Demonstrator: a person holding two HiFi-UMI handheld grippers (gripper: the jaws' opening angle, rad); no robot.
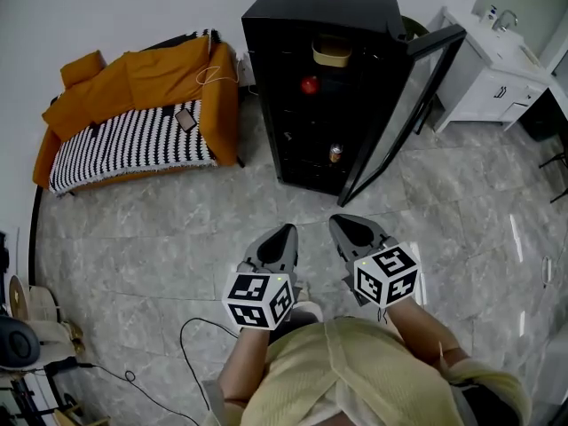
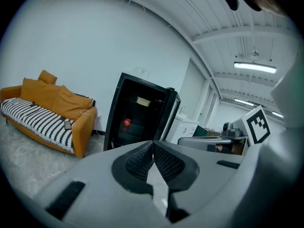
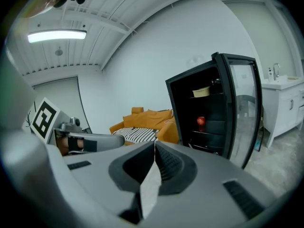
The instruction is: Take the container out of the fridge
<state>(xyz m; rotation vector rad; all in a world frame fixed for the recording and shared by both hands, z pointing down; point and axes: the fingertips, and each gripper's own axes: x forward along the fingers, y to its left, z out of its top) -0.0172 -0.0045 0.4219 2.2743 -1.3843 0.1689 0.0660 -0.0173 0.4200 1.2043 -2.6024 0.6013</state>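
A grey stone-tile floor (image 1: pixel 177 238) runs to a white wall. In the head view, a black fridge (image 1: pixel 319 7) stands with its glass door (image 1: pixel 404 105) swung open to the right. The tan container (image 1: pixel 332 53) sits on the top shelf, with a red apple (image 1: pixel 309 84) below it and a can (image 1: pixel 335 153) lower still. An orange sofa (image 1: pixel 133 96) stands well to the left. The left gripper (image 1: pixel 288 229) and the right gripper (image 1: pixel 337 222) hover over the floor, apart from the fridge. In the left gripper view the jaws are pressed together, empty. In the right gripper view the jaws are likewise clenched, empty, facing the open shelves.

Grey hand-held grippers (image 1: pixel 286 231) (image 1: pixel 338 224), black-and-white marker cubes (image 1: pixel 259 298) (image 1: pixel 386 274), pale yellow shirt (image 1: pixel 355 371)
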